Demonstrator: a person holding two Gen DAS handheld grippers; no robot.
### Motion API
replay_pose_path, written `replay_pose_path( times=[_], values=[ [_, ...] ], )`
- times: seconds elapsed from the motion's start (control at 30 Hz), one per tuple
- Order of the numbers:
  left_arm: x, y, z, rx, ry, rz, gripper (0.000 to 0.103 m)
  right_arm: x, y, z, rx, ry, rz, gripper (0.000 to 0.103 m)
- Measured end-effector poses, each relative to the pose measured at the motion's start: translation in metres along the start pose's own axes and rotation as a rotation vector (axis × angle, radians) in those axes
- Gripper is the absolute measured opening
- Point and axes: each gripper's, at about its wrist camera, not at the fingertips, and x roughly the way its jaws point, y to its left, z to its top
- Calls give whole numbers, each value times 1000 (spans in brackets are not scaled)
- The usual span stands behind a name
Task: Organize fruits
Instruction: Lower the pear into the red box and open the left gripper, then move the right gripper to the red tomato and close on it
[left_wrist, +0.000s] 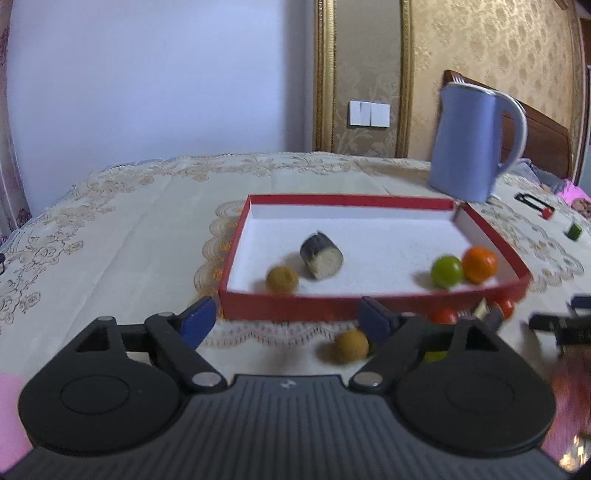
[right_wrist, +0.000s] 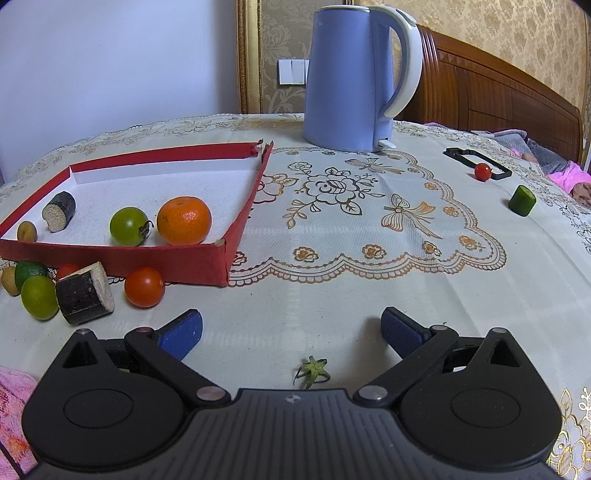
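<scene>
A red box (left_wrist: 295, 305) (right_wrist: 147, 260) with a white floor holds an orange (left_wrist: 479, 264) (right_wrist: 184, 220), a green fruit (left_wrist: 447, 271) (right_wrist: 128, 226), a dark cut stalk piece (left_wrist: 321, 254) (right_wrist: 59, 211) and a small brown fruit (left_wrist: 282, 279) (right_wrist: 27, 231). Outside its near wall lie a red tomato (right_wrist: 144, 287), a second stalk piece (right_wrist: 85, 293), green fruits (right_wrist: 39, 297) and a brown fruit (left_wrist: 351, 346). My left gripper (left_wrist: 288, 319) is open and empty just before the box. My right gripper (right_wrist: 291, 332) is open and empty over bare cloth.
A blue kettle (left_wrist: 476, 142) (right_wrist: 360, 74) stands behind the box. At the far right lie a small tomato (right_wrist: 482, 171) on a black frame (right_wrist: 476, 162) and a green piece (right_wrist: 522, 200). A green tomato stem (right_wrist: 313, 371) lies by the right gripper.
</scene>
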Motion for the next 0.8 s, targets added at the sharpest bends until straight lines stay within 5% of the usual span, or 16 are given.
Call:
replay_pose_path(
  times=[0.47,0.8],
  values=[
    [14,6,-31,-34,122,-23,90,-1,0,0,6,-6,4,103],
    [19,3,-34,4,119,-40,102,-15,24,3,-1,-55,118,96]
  ],
)
